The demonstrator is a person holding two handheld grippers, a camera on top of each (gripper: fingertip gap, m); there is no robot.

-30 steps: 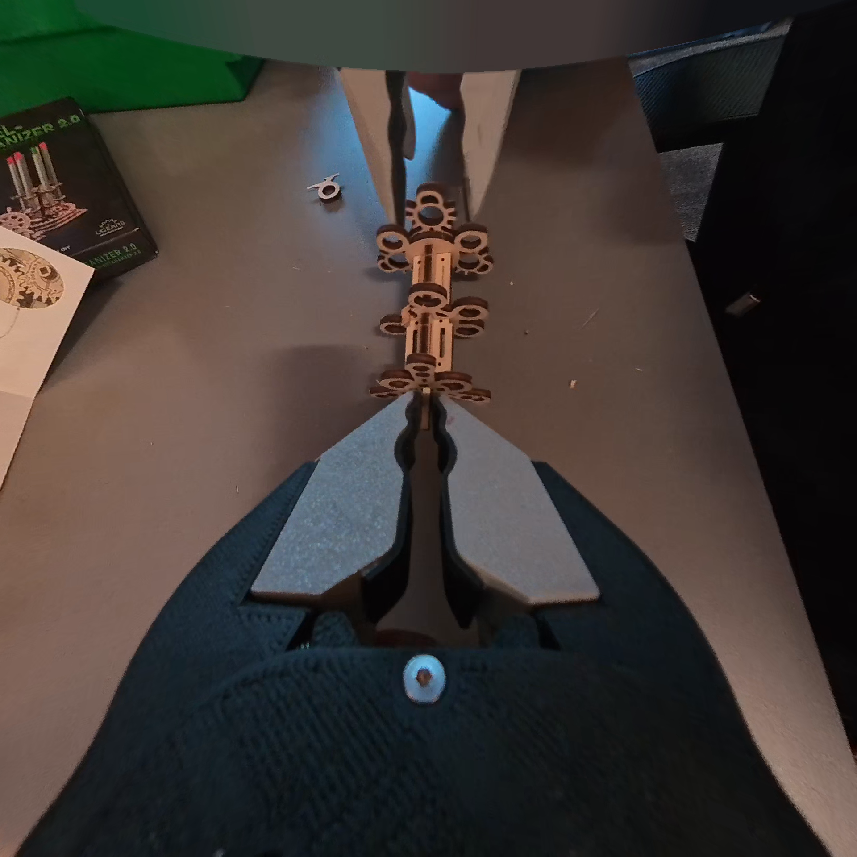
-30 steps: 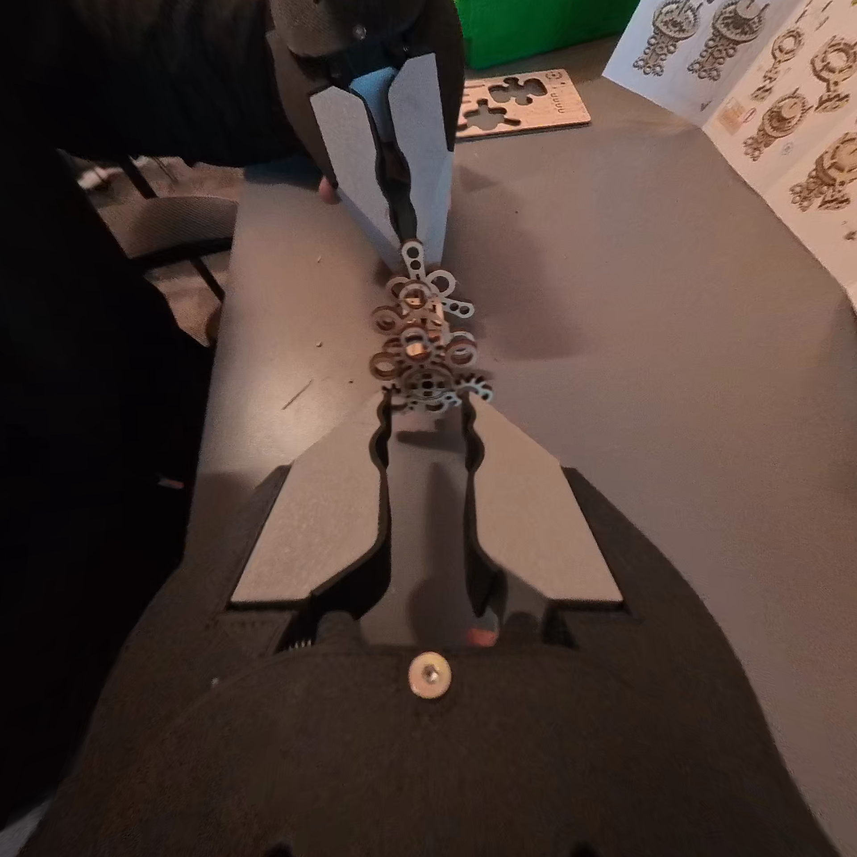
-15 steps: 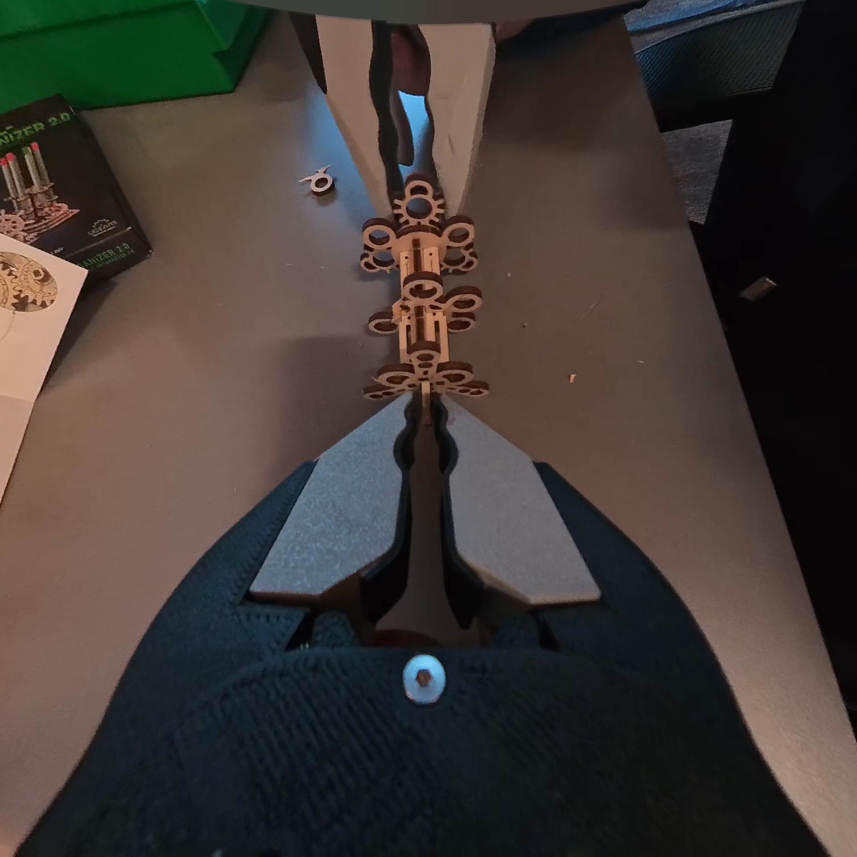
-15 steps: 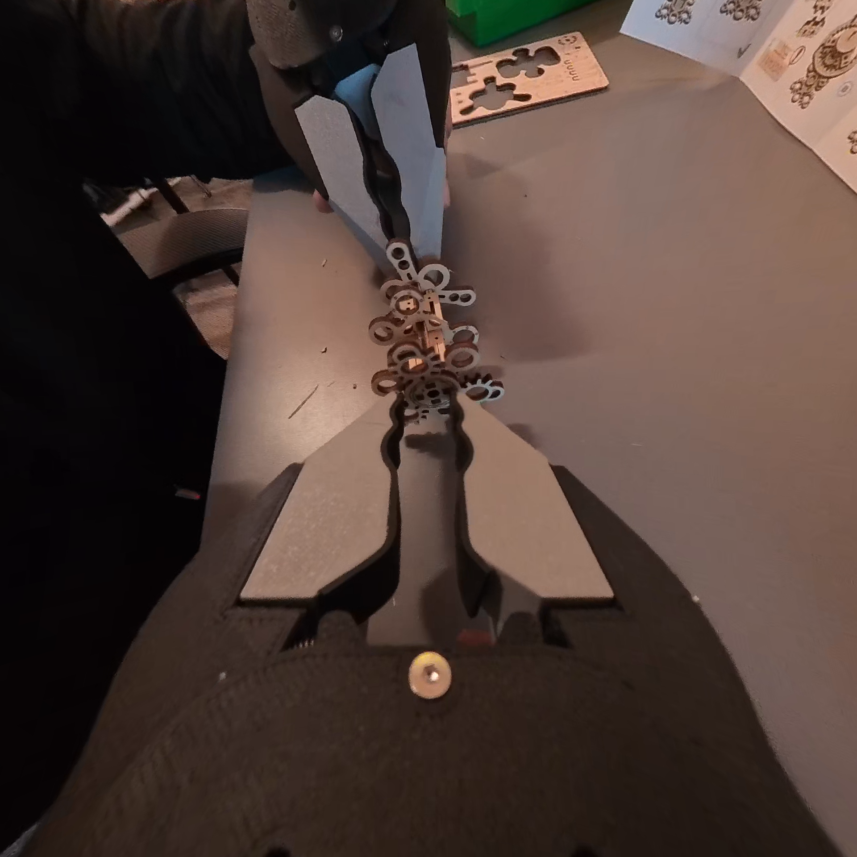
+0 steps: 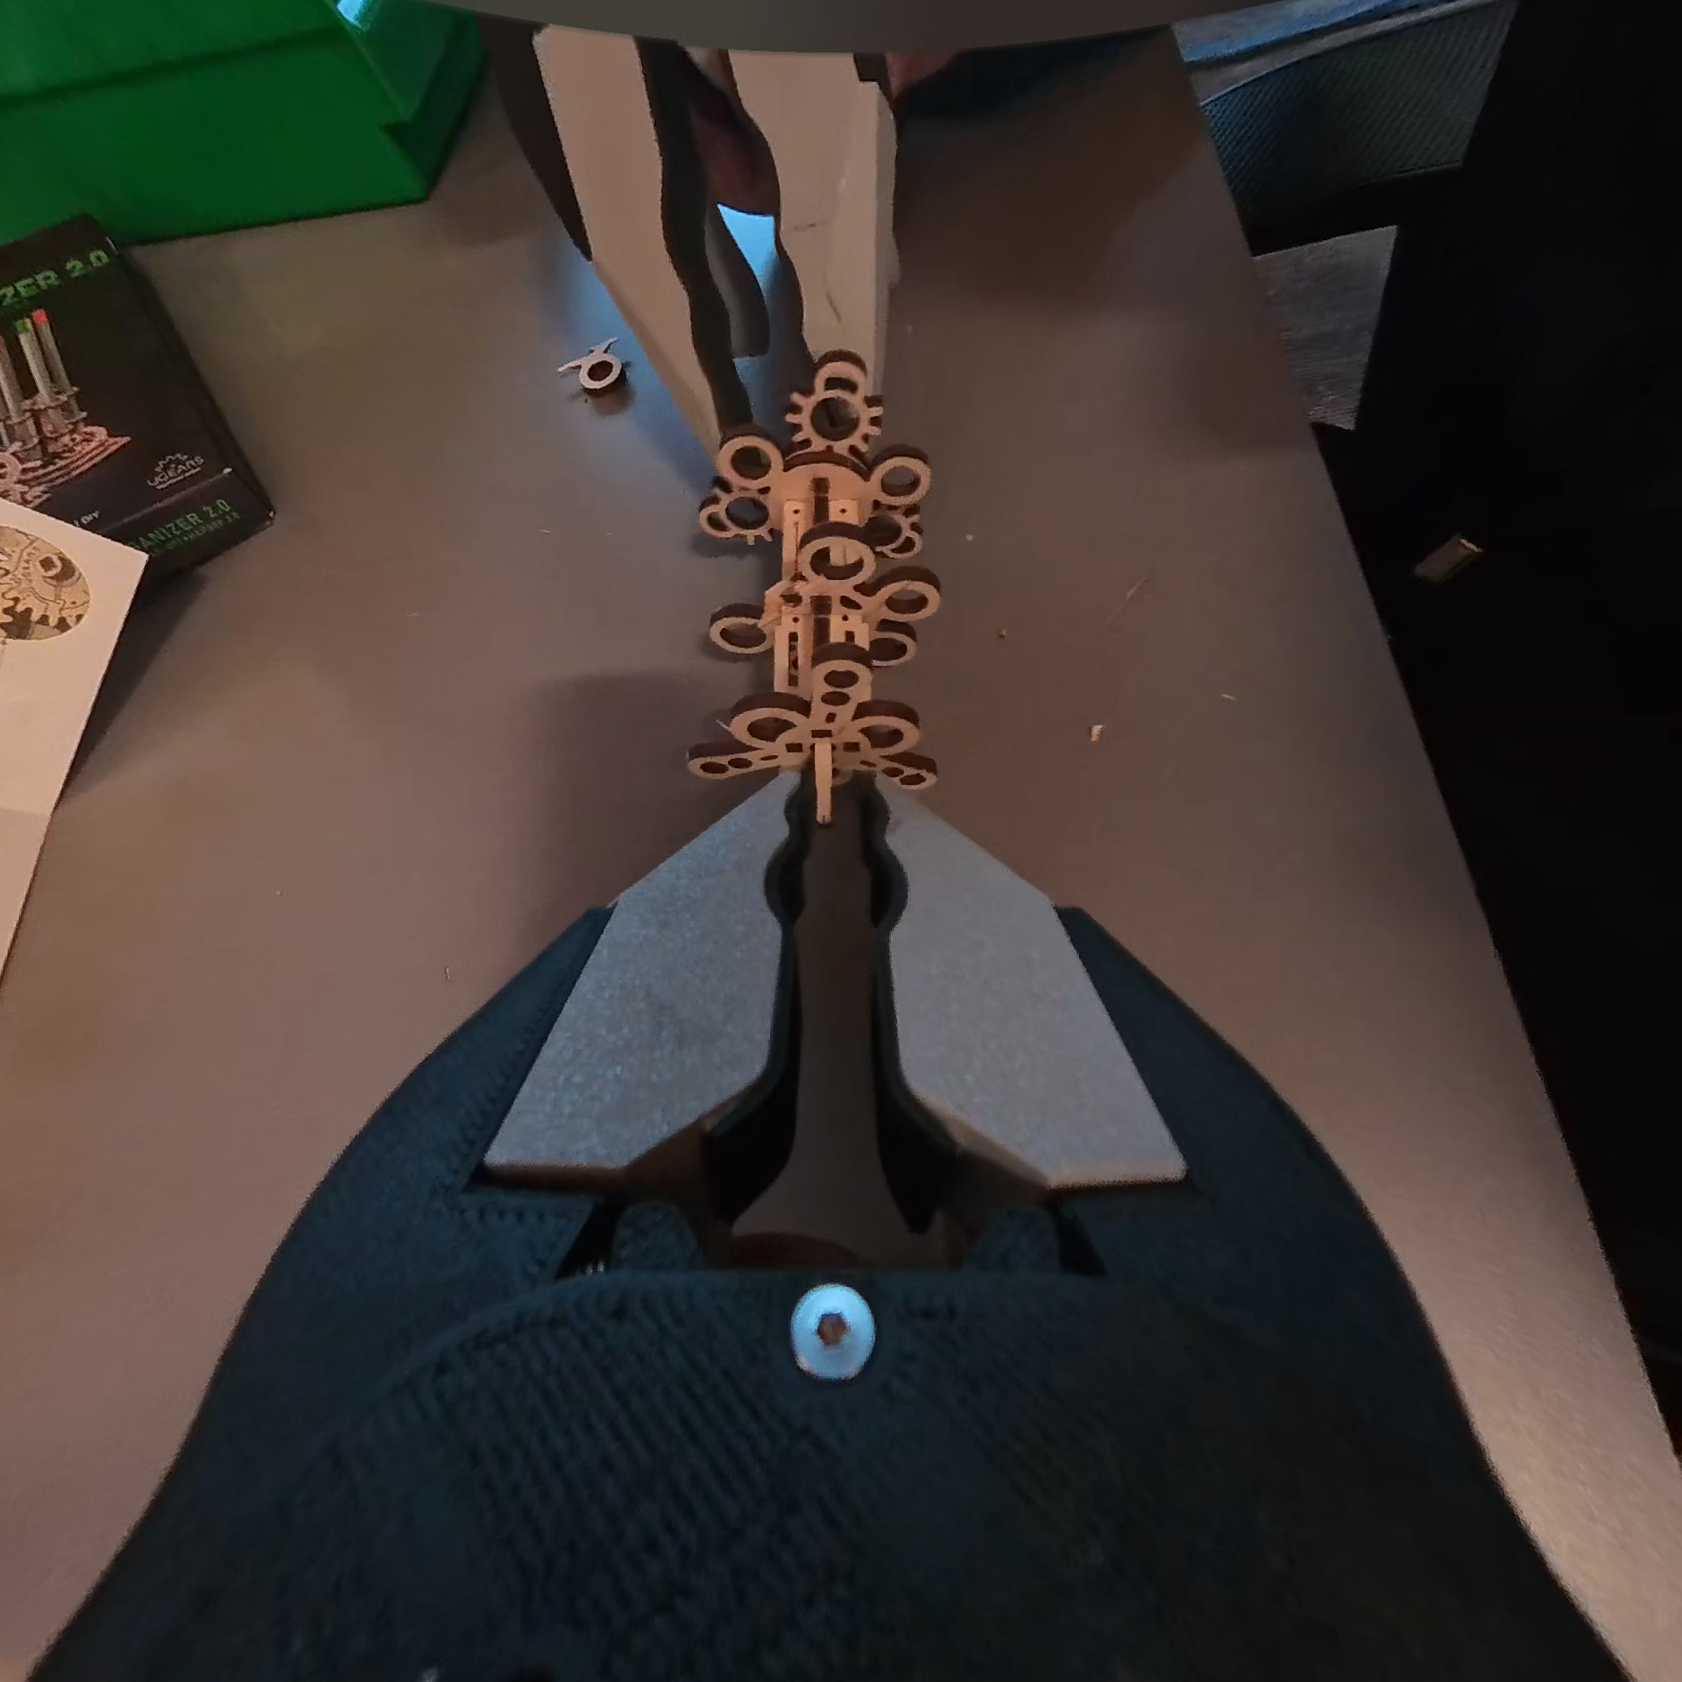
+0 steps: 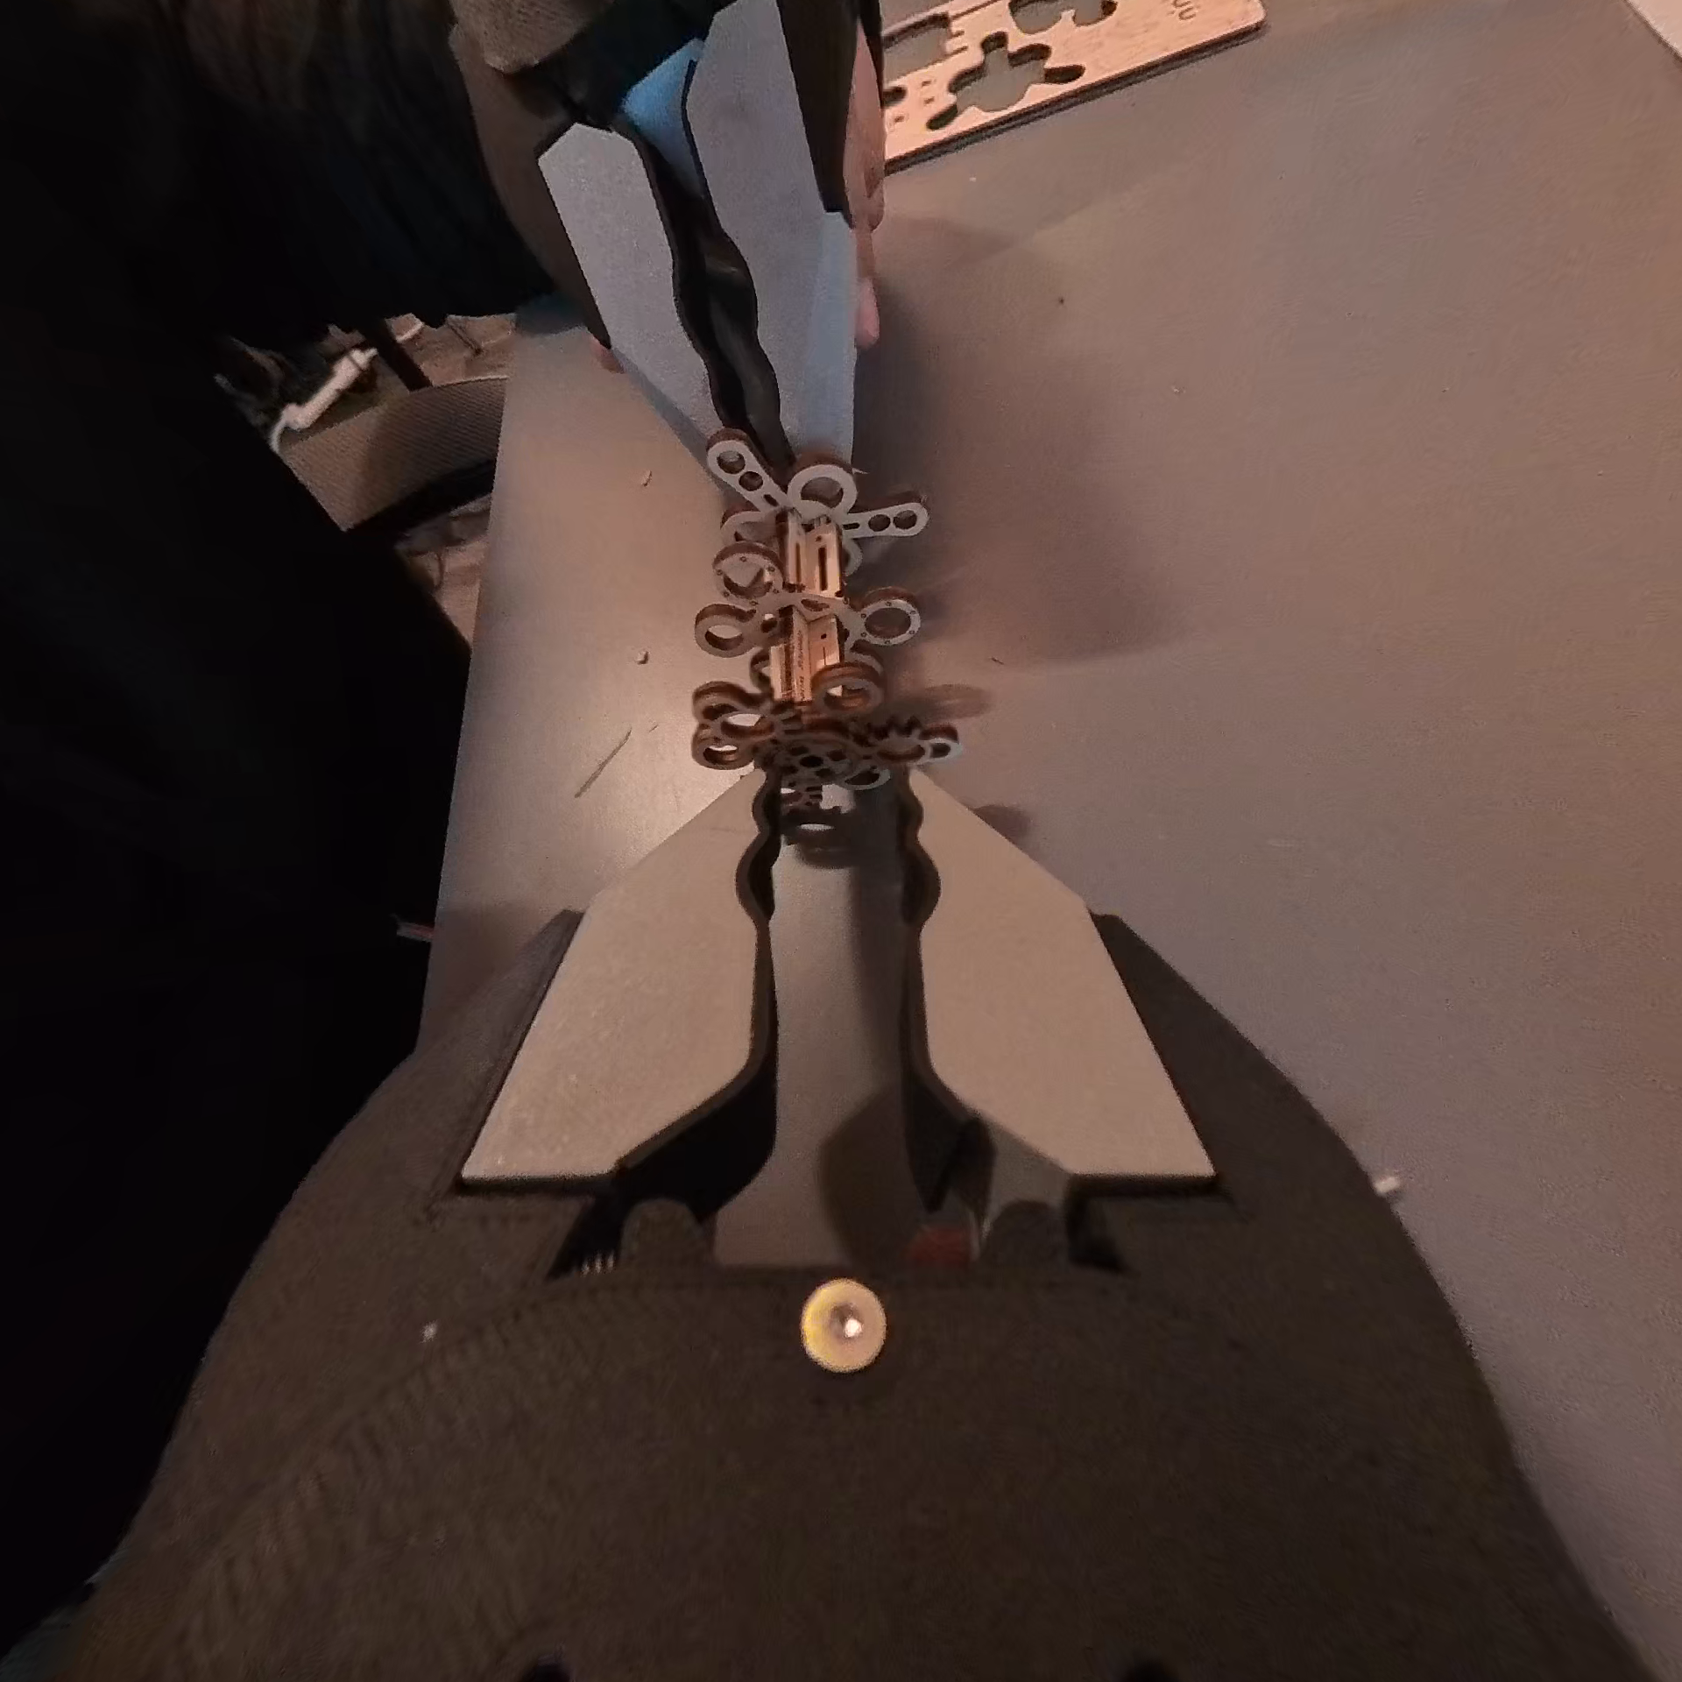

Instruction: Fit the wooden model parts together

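A wooden model [image 5: 824, 592] of three tiers of ring-shaped plates on a slotted centre column hangs above the grey table [image 5: 364, 819], held between both grippers. My left gripper [image 5: 824, 801] is shut on the thin tab at its near end. The right gripper [image 5: 787, 400] comes in from the far side and grips the gear-shaped end. In the right wrist view my right gripper [image 6: 833, 805] is shut on the gear end of the model [image 6: 810, 628]. The left gripper [image 6: 801, 450] holds the far end.
A small loose wooden piece [image 5: 596, 369] lies on the table. A black box [image 5: 109, 410], a green box [image 5: 227, 109] and a printed sheet [image 5: 45, 683] are at the left. A punched-out wooden sheet [image 6: 1047, 73] lies at the back. The table edge [image 6: 473, 637] runs beside a chair [image 6: 391, 437]. My right fingertips sit around 7 cm from my left ones.
Both grippers keep their hold on the model. The opposite gripper looks larger and nearer in each view, and the model's tiers look closer together. The printed sheet has left the right wrist view.
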